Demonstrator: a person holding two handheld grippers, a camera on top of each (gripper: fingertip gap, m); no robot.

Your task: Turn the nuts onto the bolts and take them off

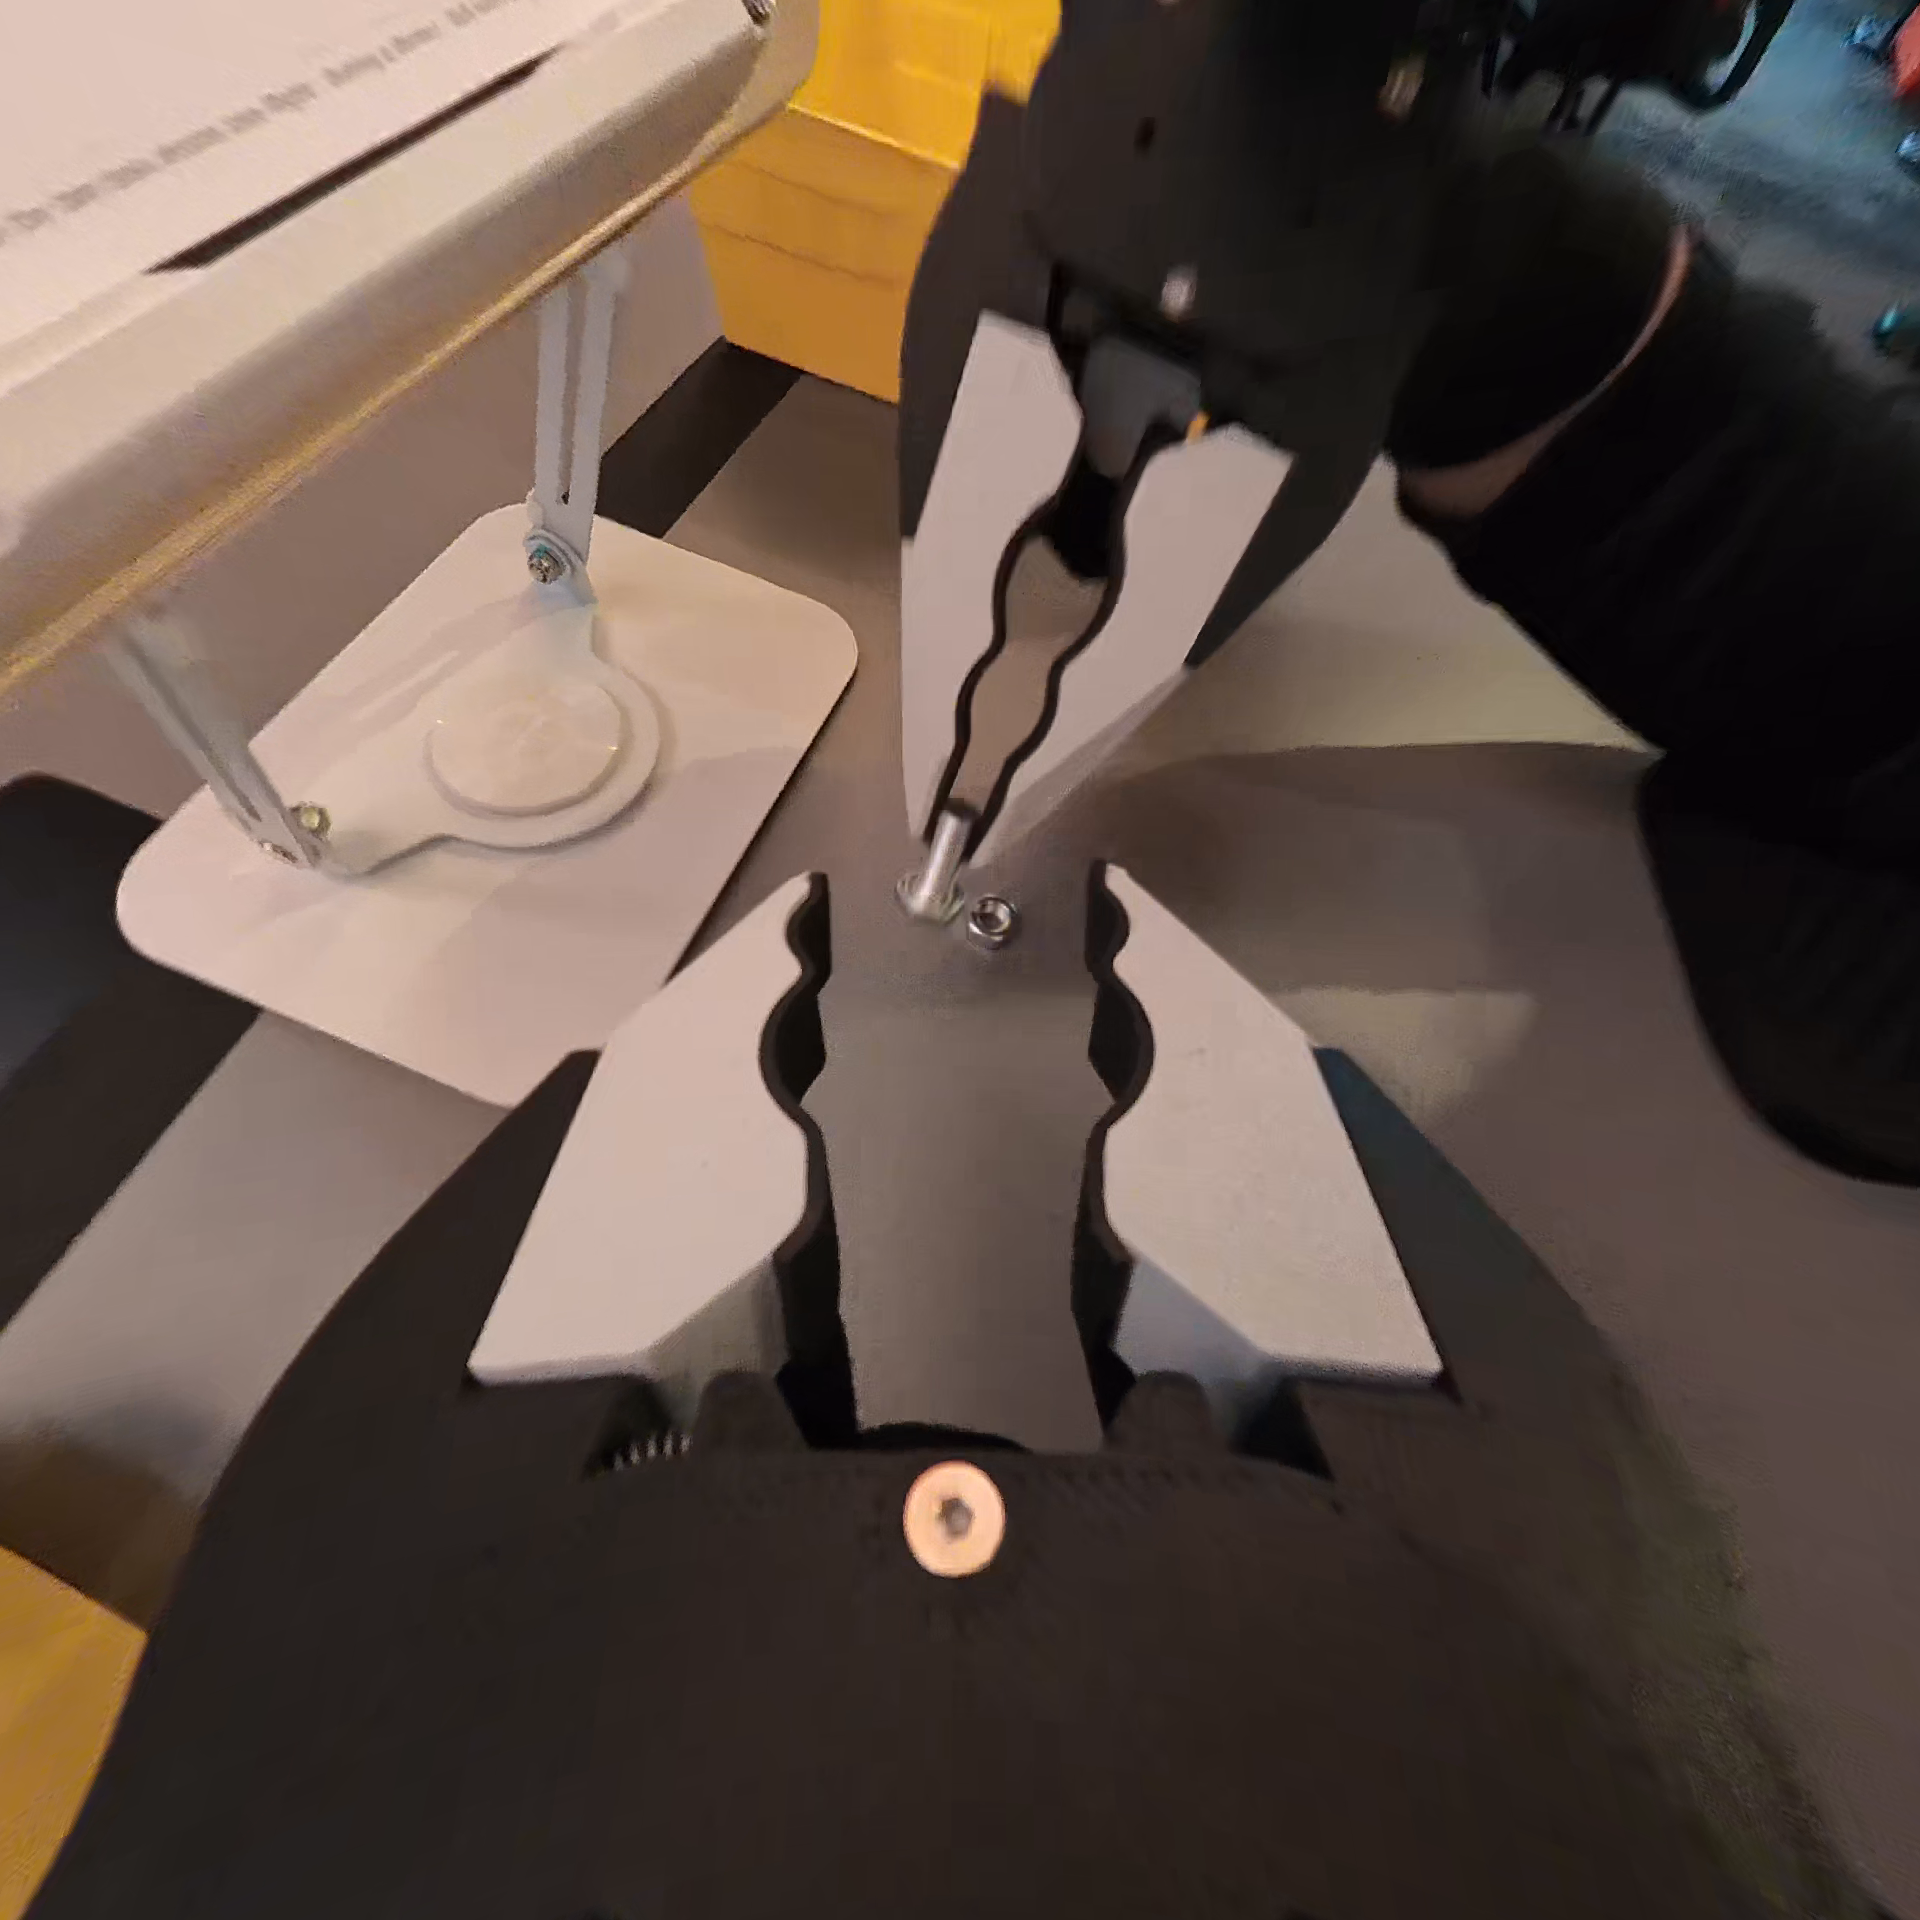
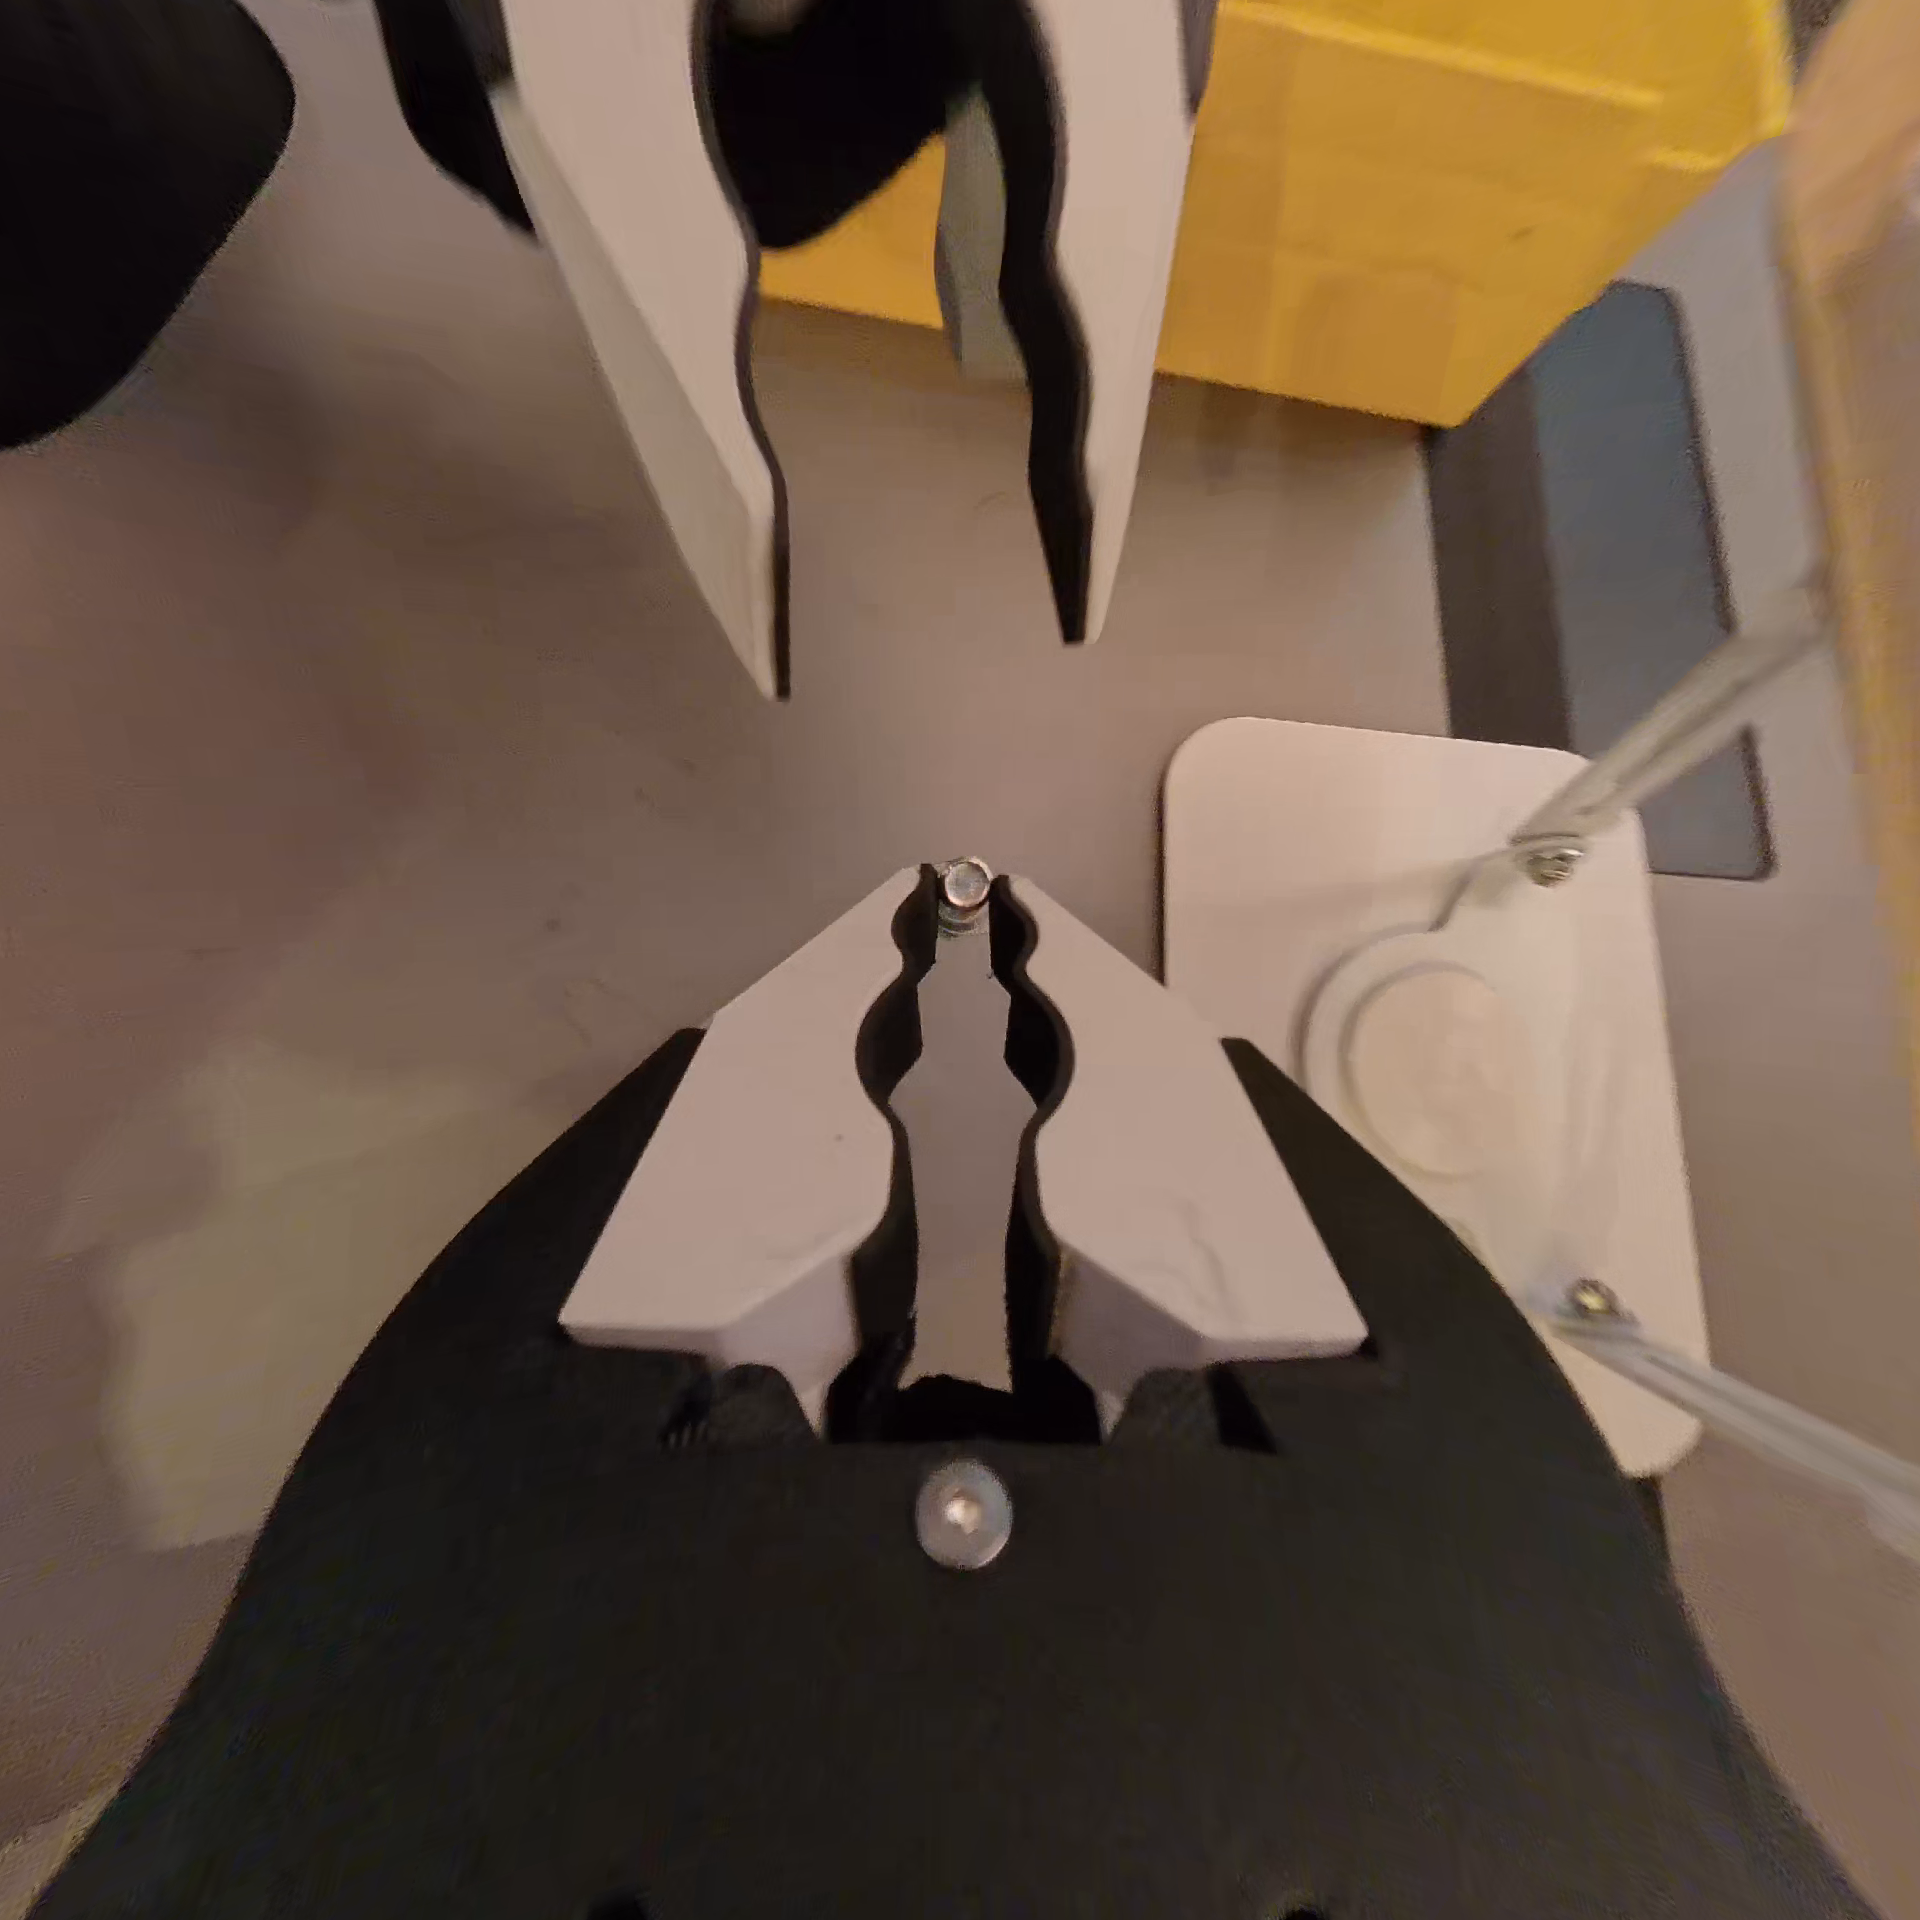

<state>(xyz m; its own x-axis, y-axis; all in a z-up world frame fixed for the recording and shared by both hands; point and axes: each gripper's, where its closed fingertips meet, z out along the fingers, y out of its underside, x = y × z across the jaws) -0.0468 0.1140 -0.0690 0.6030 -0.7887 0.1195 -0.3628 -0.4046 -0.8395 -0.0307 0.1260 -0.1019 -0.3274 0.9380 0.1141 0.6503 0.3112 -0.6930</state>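
Now your right gripper (image 1: 961, 821) pinches the bolt (image 1: 935, 868) at its tips while your left gripper (image 1: 961, 904) hangs spread wide over it.

From the left wrist view, your left fingers stand far apart and hold nothing; between their tips, on the grey table (image 1: 1299, 935), the bolt stands tilted with its head down, its upper end nipped by the right gripper reaching in from the far side, and a loose nut (image 1: 992, 916) lies just beside the bolt's head. A white stand base (image 1: 499, 914) sits to the left, a yellow box (image 1: 862, 208) beyond. From the right wrist view, your right gripper (image 2: 964, 883) is nearly closed on the bolt (image 2: 963, 891), seen end-on at the fingertips; the left gripper (image 2: 925, 665) hovers opposite, wide and empty, and the nut is hidden.
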